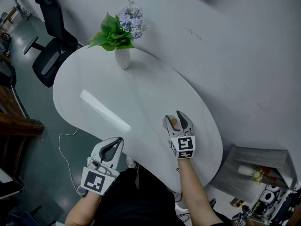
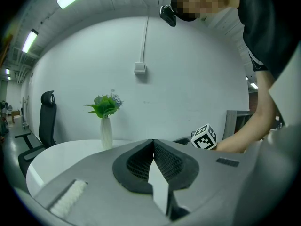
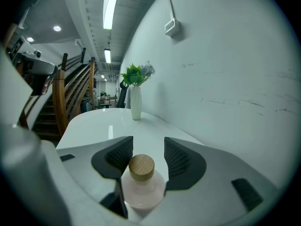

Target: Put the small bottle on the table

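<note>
Small bottle (image 3: 141,182): stands upright on the white table (image 1: 117,102), near its wall-side edge, wooden cap up. Right gripper (image 3: 148,147): sits low at the table, fingers (image 3: 181,159) spread wide either side of the bottle, clear of its cap, nothing gripped. Left gripper (image 2: 153,142): hangs off the table's near edge, fingers closed tip to tip, empty. Vase of flowers (image 1: 123,58): sits at the table's far end, well apart from the bottle.

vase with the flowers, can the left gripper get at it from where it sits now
Probably yes: only bare table lies between the left gripper and the vase at the far edge, with nothing in the path. Its jaws are shut, so they must open first.
</note>
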